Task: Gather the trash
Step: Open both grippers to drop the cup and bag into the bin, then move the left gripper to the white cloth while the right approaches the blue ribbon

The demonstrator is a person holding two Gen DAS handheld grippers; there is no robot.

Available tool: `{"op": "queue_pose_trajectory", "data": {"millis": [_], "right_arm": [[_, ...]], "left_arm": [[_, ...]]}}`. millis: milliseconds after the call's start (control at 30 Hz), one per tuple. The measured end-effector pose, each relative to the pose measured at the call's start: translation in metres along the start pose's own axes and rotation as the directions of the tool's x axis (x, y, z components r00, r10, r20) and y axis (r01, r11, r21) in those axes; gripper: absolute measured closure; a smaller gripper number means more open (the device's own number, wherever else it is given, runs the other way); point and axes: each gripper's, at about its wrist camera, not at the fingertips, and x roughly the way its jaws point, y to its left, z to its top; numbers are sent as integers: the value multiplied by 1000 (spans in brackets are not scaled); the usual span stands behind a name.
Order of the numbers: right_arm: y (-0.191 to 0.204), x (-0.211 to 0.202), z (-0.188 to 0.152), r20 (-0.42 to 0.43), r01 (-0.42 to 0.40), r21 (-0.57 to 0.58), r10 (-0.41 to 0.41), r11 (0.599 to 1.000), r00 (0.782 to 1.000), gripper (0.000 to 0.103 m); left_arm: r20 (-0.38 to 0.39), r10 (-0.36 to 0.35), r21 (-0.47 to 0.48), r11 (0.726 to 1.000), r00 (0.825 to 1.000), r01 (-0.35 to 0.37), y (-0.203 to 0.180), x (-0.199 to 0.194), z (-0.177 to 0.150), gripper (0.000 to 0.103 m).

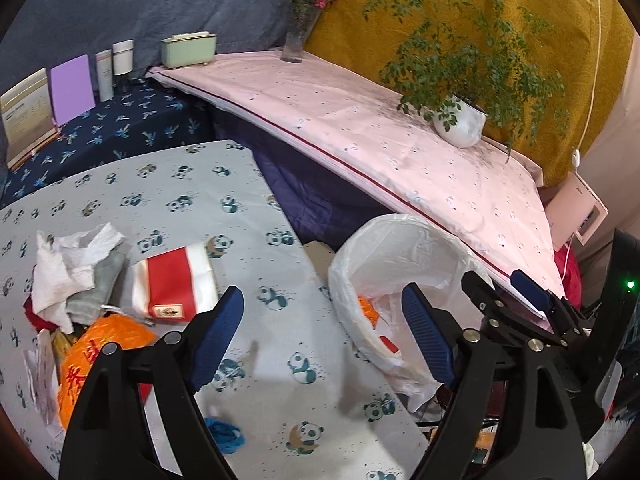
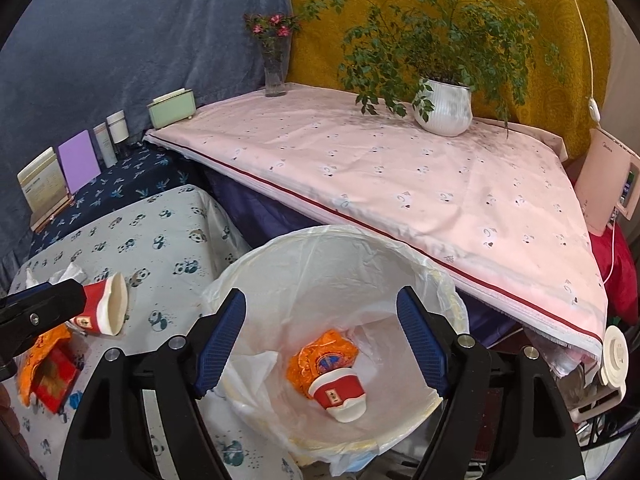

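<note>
On the panda-print cloth (image 1: 168, 200) the remaining trash sat in a pile: crumpled white tissue (image 1: 72, 268), a flattened red-and-white paper cup (image 1: 176, 284) with a small label too small to read, and an orange wrapper (image 1: 100, 356) with red characters, partly hidden behind the left gripper (image 1: 320, 336). Left gripper was empty, fingers spread wide over bare cloth. Right gripper (image 2: 322, 344) was also spread wide and empty, hovering above the white-lined bin (image 2: 360, 248). Inside the bin lay another red cup (image 2: 340, 394) and an orange wrapper (image 2: 324, 360) with a round blue logo, text illegible. A small blue scrap (image 1: 224, 432) lay near the left finger, unidentifiable. A pink appliance (image 2: 604, 184) at the right edge carried a faint brand mark, possibly "Midea", cut off by the frame.
</note>
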Motion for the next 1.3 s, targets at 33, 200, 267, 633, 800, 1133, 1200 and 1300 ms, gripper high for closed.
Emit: {"op": "queue_pose_trajectory", "data": {"millis": [33,200,267,633,800,1133,1200,1300], "right_arm": [[4,-2,0,0,-9,-5,9,1000,1000,29],[27,-10,-2,-2,-41,-44,41,998,999,29],[37,-14,-3,-2,-58,-60,58,997,998,29],[100,-37,-19,-21,-163,-169,162,972,987,29],[129,-41,-32,-56,-209,-217,201,954,978,29],[170,-36,-67,-159,-289,-254,255,923,954,29],[174,-35,-72,-173,-295,-260,256,919,951,29],[182,-32,-80,-193,-302,-272,256,914,947,29]], "left_arm": [[3,7,-6,1000,1000,-7,4,-2,-1,26],[21,58,-40,998,998,-57,28,-19,-8,26],[25,75,-57,996,997,-73,38,-25,-11,26],[43,211,-164,966,976,-202,109,-65,-31,26],[28,288,-202,940,957,-276,142,-78,-44,24],[-38,359,-262,897,932,-356,191,-90,-78,23],[-55,370,-263,891,927,-371,199,-89,-85,23],[-75,384,-270,881,920,-389,208,-86,-92,23]]}}
